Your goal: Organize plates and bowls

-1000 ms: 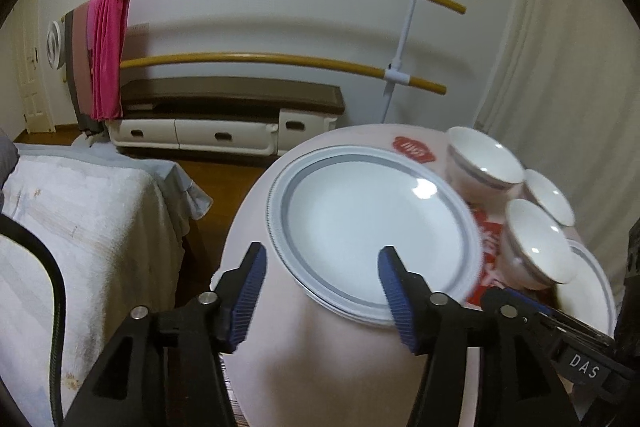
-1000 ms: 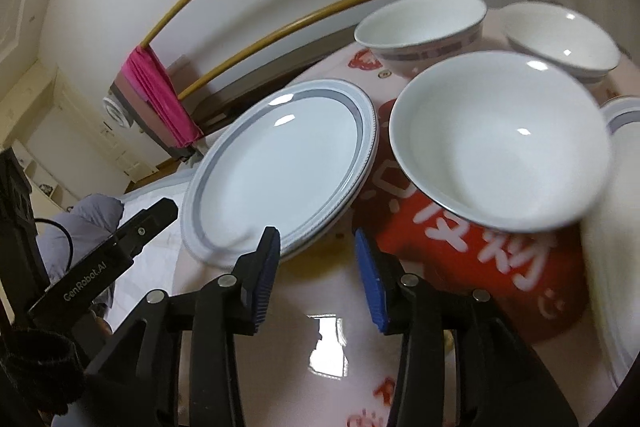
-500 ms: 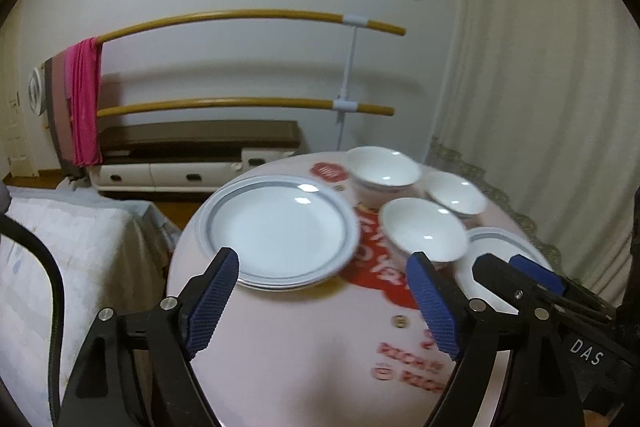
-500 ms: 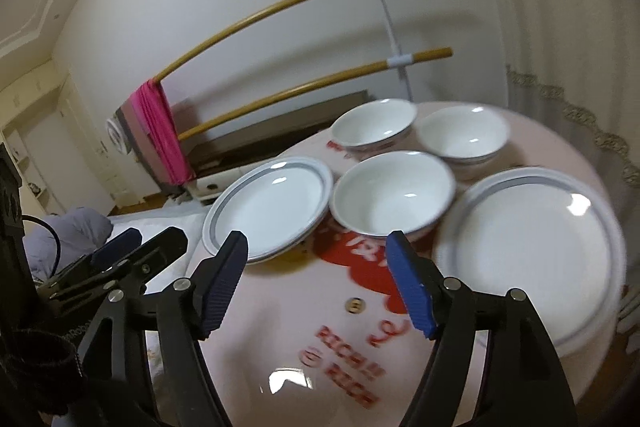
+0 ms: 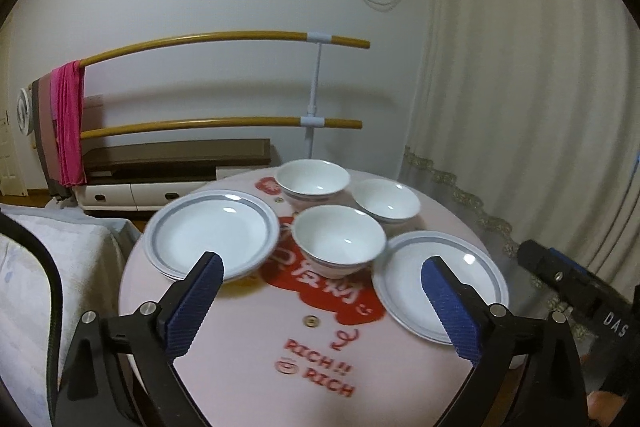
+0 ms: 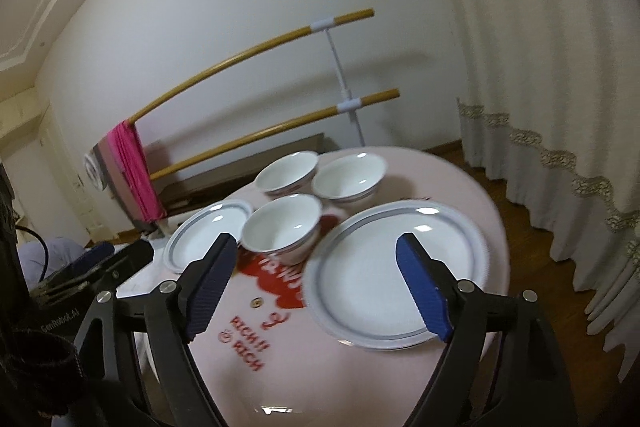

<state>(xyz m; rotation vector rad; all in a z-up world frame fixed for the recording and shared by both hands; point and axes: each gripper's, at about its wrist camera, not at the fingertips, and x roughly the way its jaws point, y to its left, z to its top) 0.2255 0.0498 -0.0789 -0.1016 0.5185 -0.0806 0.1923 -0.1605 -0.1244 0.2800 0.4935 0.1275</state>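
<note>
Left gripper (image 5: 320, 279), jaws spread wide and empty, hangs above the near edge of the round table (image 5: 248, 367); its jaws have just been opening, with nothing between them. Right gripper (image 6: 316, 267) is likewise wide and empty, also just opened, and stands over the near right of the table.

Left plates (image 5: 212, 231): what looks like a stack of two or more, lying at the left edge of the table with the rim reaching past it. Right plate (image 5: 440, 279): lying at the right, its edges suggesting a second plate beneath. Near bowl (image 5: 338, 239): upright between the two plate groups, just beside both. Far bowls (image 5: 314, 181) and (image 5: 386, 201): upright side by side behind it, close together and possibly touching.

Judged state: plates are gathered in two places and three bowls stand apart, so nesting the bowls or merging the plates appears to remain.

Risks:
- The left plates overhang the edge; a push from a passing finger could tip them off.
- Glazed rims are smooth, so a shallow pinch may let a bowl swing or slip.
- The bowls crowd one another; a finger lowered beside one could knock its neighbour.
- Setting one bowl into another off-centre could chip a rim.
</note>
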